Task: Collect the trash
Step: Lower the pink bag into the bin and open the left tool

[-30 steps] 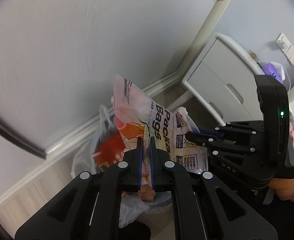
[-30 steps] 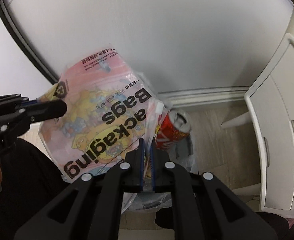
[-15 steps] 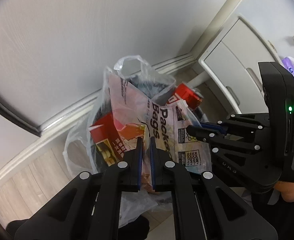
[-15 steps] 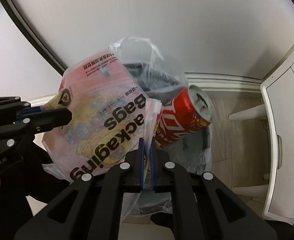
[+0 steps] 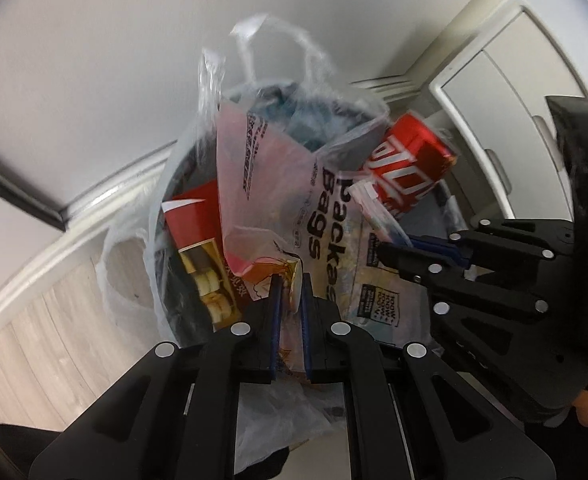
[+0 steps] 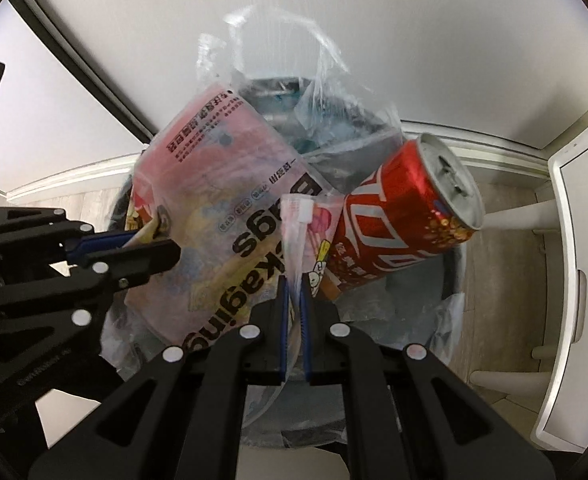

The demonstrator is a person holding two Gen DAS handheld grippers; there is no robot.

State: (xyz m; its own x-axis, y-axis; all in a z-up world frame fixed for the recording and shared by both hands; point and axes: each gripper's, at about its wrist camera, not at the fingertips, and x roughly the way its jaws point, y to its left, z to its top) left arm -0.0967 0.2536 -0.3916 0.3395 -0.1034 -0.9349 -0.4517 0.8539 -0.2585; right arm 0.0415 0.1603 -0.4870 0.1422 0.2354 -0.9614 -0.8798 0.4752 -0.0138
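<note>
Both the left gripper (image 5: 290, 280) and right gripper (image 6: 293, 288) pinch edges of the clear trash bag (image 6: 278, 56) over the bin (image 6: 446, 280), packaging-bags wrapper (image 6: 222, 208) and red can (image 6: 406, 216) already inside, so collecting looks nearly finished; tying or lifting remains.

A pink printed packaging bag (image 6: 222, 216) is held up over the bin (image 6: 450, 276), which is lined with a clear plastic bag (image 6: 278, 40). A red soda can (image 6: 406, 216) is tilted at its 3 o'clock, top end up-right. A red snack box (image 5: 198, 248) is tucked in at 9 o'clock.
</note>
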